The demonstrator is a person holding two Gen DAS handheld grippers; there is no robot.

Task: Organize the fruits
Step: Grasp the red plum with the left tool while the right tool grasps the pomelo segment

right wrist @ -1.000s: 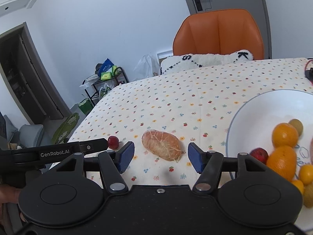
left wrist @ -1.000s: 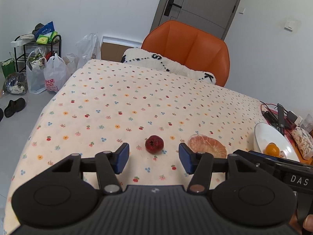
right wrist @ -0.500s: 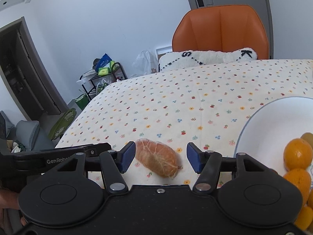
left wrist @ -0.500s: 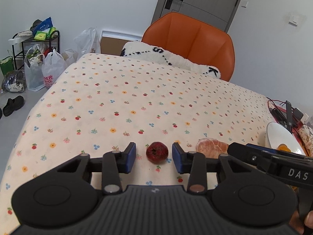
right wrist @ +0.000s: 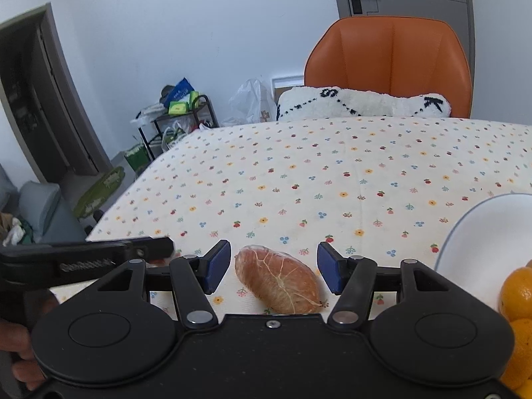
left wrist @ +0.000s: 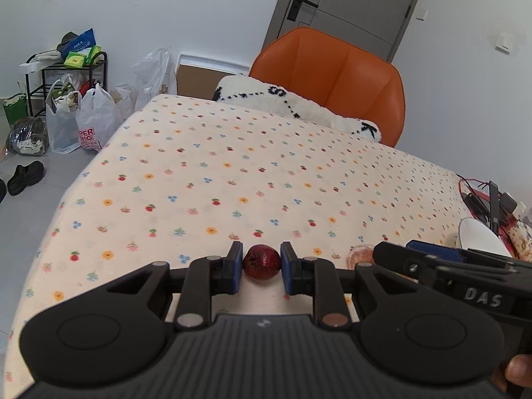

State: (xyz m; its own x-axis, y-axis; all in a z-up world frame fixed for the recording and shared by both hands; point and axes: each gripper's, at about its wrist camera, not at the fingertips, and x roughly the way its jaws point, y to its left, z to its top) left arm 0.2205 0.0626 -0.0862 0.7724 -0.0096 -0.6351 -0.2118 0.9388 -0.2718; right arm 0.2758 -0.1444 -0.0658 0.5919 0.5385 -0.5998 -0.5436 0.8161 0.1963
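Dark-red fruit [left wrist: 261,261] sits clamped in left hand-held gripper [left wrist: 259,267].

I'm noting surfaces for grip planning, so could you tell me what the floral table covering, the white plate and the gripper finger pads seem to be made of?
Floral table covering: looks like matte woven fabric; it drapes softly over the edge.
White plate: probably glazed ceramic, smooth with a thin dark rim, though melamine is possible.
Blue finger pads: seemingly matte rubber or soft plastic on black rigid plastic fingers.

Tablecloth [left wrist: 232,166] ahead bare, passable; right tool [left wrist: 432,259] and plate [left wrist: 478,232] crowd right side.
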